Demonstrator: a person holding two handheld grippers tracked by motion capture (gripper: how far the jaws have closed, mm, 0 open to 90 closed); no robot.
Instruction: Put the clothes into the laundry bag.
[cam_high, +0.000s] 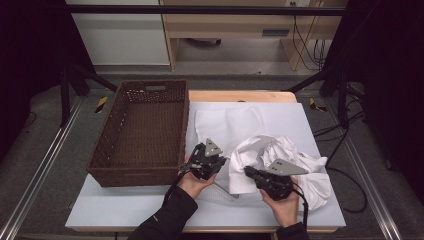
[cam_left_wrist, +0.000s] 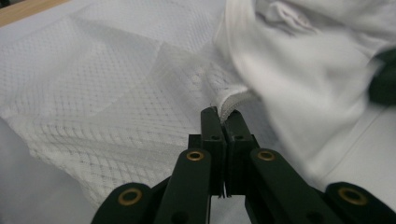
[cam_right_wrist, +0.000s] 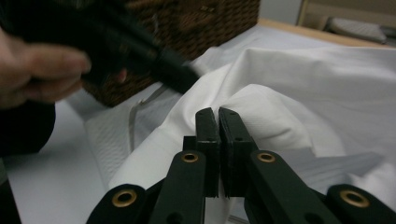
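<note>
A white mesh cloth (cam_high: 225, 122) lies flat on the table, and a smooth white garment (cam_high: 295, 162) is crumpled over its right part. My left gripper (cam_high: 221, 161) is shut on a hemmed edge of the mesh cloth (cam_left_wrist: 229, 99), which enters between the tips of its jaws (cam_left_wrist: 223, 113). My right gripper (cam_high: 248, 172) is shut on a raised fold of the smooth garment (cam_right_wrist: 261, 112), with the jaws pressed together at the fold (cam_right_wrist: 218, 113). The other hand and its gripper (cam_right_wrist: 140, 51) are blurred at the upper left of the right gripper view.
A brown wicker basket (cam_high: 150, 86) stands to the left of the cloth, nothing inside it. The white table top (cam_high: 120, 207) has bare room at the front left. Cables trail on the floor to the right.
</note>
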